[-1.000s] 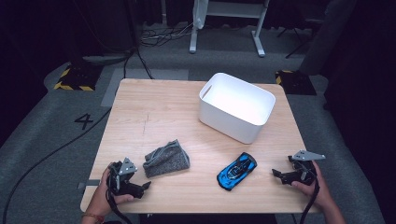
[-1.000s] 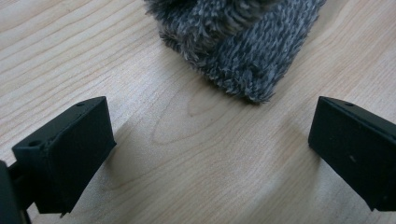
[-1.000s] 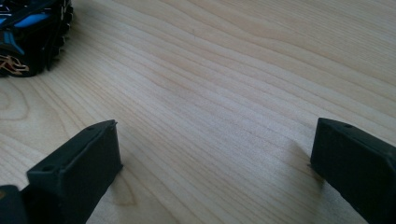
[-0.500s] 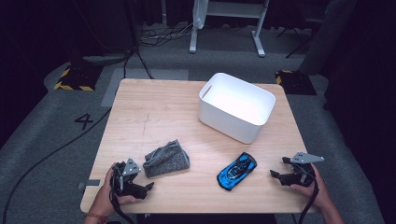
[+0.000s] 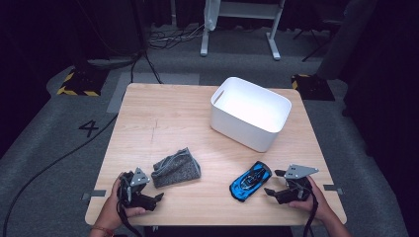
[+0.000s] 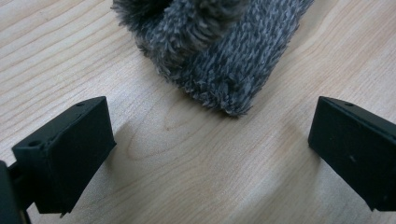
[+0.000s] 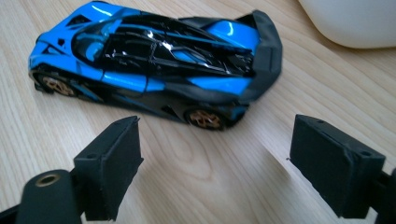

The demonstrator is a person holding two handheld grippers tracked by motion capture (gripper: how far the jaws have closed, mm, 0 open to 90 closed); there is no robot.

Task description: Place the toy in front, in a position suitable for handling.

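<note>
Grippers low at the near edge, one on each target, and you look set for a double pickup. Your left gripper sits just beside the grey cloth, which lies crumpled on the table at the near left. In the left gripper view its jaws stand wide apart with bare wood between them, and the fuzzy cloth is just ahead of the tips, not touched. Nothing is held there.

Over on the other side, your right gripper points at the blue toy car, which rests on its wheels at an angle near the front right of the table. In the right gripper view the jaws are spread wide as well, empty, with the car lying broadside just beyond them, near but apart. That side-on line-up looks deliberate: closing across the body should give you a firmer pinch than taking it end to end.

Behind the car stands the white bin, open and empty as far as you can see, the likely drop spot. My read: both approaches are lined up, and neither grasp has begun.
</note>
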